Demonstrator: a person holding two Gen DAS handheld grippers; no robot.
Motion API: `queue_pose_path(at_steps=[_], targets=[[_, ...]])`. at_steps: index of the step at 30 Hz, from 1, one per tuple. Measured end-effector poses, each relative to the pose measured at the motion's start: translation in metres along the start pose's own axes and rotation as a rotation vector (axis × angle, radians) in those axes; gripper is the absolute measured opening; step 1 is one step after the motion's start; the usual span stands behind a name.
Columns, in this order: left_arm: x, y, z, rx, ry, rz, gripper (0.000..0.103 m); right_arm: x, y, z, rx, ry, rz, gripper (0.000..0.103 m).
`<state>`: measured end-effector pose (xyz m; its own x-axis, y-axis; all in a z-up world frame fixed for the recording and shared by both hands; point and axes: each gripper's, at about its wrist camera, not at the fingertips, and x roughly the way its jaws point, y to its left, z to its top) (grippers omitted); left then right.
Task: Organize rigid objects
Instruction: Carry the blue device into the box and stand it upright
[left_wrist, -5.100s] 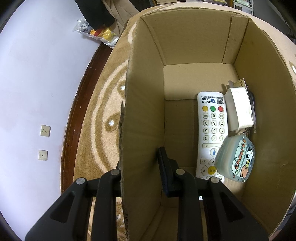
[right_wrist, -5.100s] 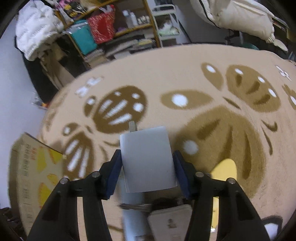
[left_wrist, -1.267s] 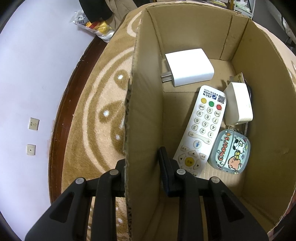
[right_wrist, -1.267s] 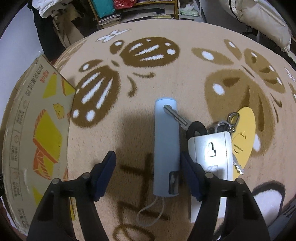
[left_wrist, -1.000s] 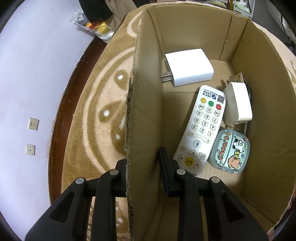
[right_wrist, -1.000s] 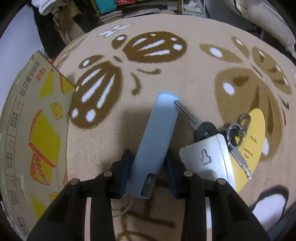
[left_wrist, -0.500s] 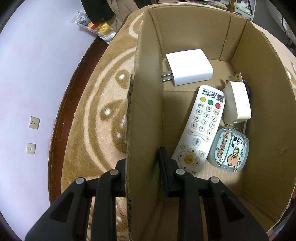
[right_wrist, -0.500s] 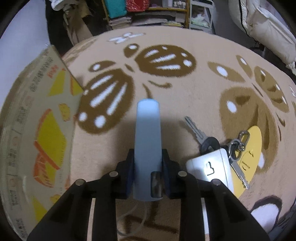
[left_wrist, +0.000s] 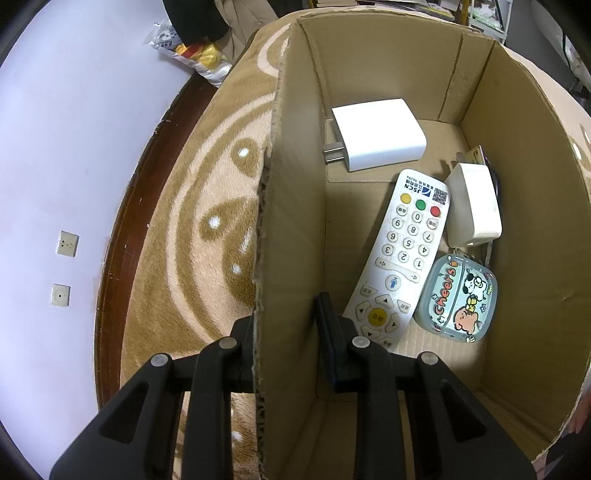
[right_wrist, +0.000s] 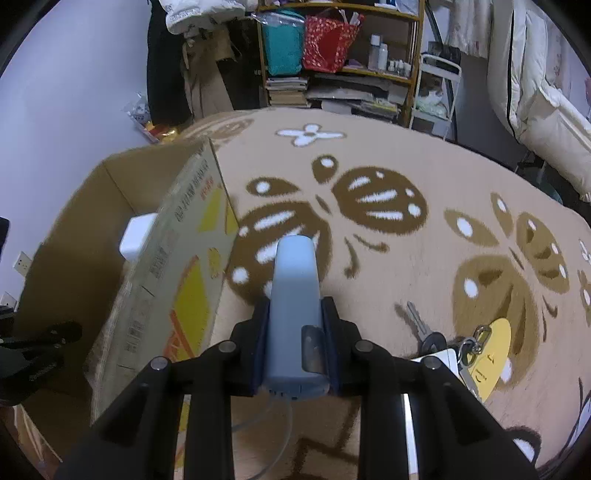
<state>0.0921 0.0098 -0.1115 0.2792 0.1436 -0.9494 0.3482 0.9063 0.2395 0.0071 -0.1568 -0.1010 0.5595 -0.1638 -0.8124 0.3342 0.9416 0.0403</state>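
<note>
My left gripper (left_wrist: 286, 314) is shut on the left wall of the cardboard box (left_wrist: 291, 206), one finger outside and one inside. In the box lie a white charger (left_wrist: 376, 134), a white remote (left_wrist: 404, 254), a small white adapter (left_wrist: 474, 208) and a cartoon case (left_wrist: 458, 299). My right gripper (right_wrist: 295, 325) is shut on a light blue cylindrical device (right_wrist: 295, 295) and holds it above the carpet, right of the box (right_wrist: 173, 280). A bunch of keys with a white fob (right_wrist: 447, 354) lies on the carpet at the lower right.
A patterned beige and brown carpet (right_wrist: 406, 258) covers the floor. A wall with sockets (left_wrist: 66, 243) is at the left. Shelves with bags and books (right_wrist: 332, 66) stand at the back, and white bedding (right_wrist: 546, 92) at the right.
My right gripper closed on the blue device, lifted it off the carpet and turned toward the box. The left gripper has kept its hold on the box wall.
</note>
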Motion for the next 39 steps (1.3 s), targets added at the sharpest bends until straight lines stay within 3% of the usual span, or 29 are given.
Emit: queue_pose_path(at_steps=[11,24,30,39], targets=[[0.001,0.004,0.001,0.009,-0.001,0.009,0.025,-0.035,0.01,0.024,0.007,-0.111,0.056,0.028],[0.002,0.001,-0.001,0.009,-0.001,0.008,0.025,-0.066,0.054,0.045,-0.026,-0.2,0.164,0.028],[0.002,0.002,-0.001,0.009,-0.001,0.007,0.025,-0.062,0.067,0.042,-0.054,-0.193,0.205,0.028],[0.003,0.002,-0.001,0.007,-0.001,0.003,0.025,-0.029,0.077,0.02,-0.065,-0.105,0.222,0.028]])
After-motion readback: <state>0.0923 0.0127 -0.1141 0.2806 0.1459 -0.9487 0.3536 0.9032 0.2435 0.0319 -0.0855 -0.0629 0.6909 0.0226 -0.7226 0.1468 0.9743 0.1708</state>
